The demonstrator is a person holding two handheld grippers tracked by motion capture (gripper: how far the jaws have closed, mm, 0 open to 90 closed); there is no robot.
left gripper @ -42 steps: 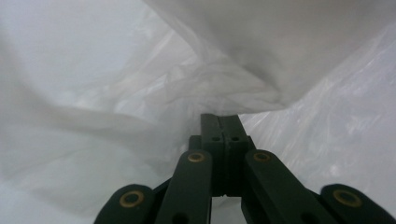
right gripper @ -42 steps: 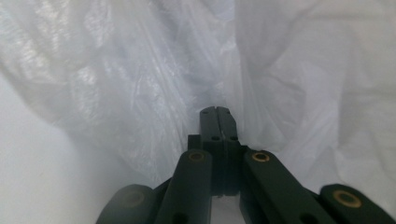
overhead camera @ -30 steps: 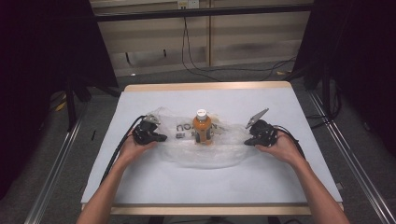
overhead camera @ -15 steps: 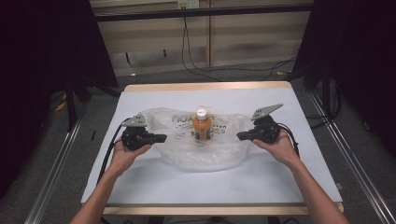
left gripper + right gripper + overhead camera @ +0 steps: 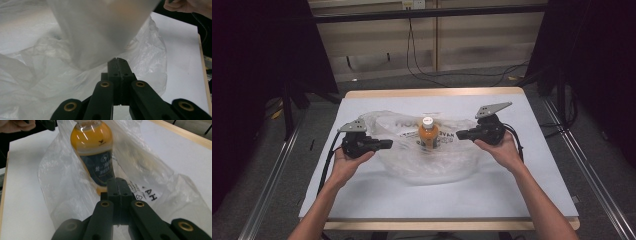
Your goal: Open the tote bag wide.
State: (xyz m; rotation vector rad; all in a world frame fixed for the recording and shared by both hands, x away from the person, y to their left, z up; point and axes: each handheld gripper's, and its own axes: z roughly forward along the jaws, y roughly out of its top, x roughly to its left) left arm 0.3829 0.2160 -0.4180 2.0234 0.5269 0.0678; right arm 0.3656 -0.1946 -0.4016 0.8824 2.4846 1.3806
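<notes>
While both grippers pinch opposite edges of a clear plastic bag [image 5: 432,155] on the white table [image 5: 512,190], an orange drink bottle [image 5: 427,132] with a white cap stands upright inside it, between them. Jaws of the left gripper [image 5: 384,144] are pressed together on the film, as are those of the right gripper [image 5: 461,134]. In the right gripper view the bottle's dark label shows through the wrinkled plastic. Black cables [image 5: 422,55] trail across the floor beyond the table's far edge.

left claw [image 5: 388,144]: jaws closed, pointing inward | right claw [image 5: 460,134]: jaws closed, pointing inward
</notes>
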